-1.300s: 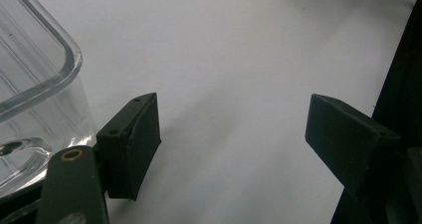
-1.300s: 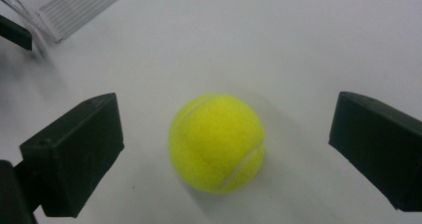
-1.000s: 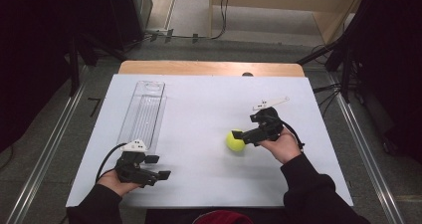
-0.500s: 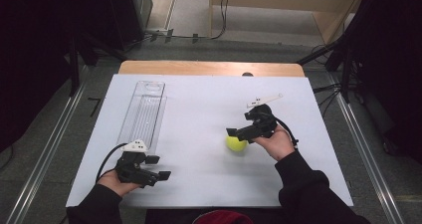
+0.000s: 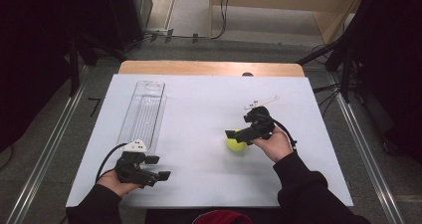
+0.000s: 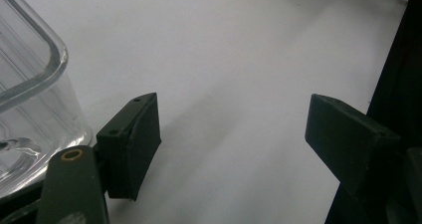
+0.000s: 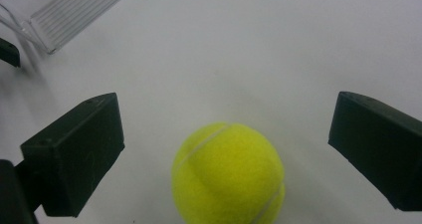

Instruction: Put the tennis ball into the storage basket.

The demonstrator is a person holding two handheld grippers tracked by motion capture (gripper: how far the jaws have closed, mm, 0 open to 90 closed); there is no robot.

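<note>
A yellow tennis ball lies on the white sheet right of centre. My right gripper hovers just over it, open; in the right gripper view the ball sits low between the wide-apart jaws, and neither jaw of the right gripper touches it. A long clear plastic tube container lies at the left, pointing away from me. My left gripper rests near the front edge just below that container, open and holding nothing. The left gripper view has the container's rounded end beside the left jaw of the gripper.
The white sheet covers most of the table, and a strip of bare wood shows at the far edge. A small dark spot sits on that far edge. Metal rails run along the floor on both sides.
My right gripper has edged slightly left and closer over the ball. The ball, the container and the left gripper have stayed where they were.
</note>
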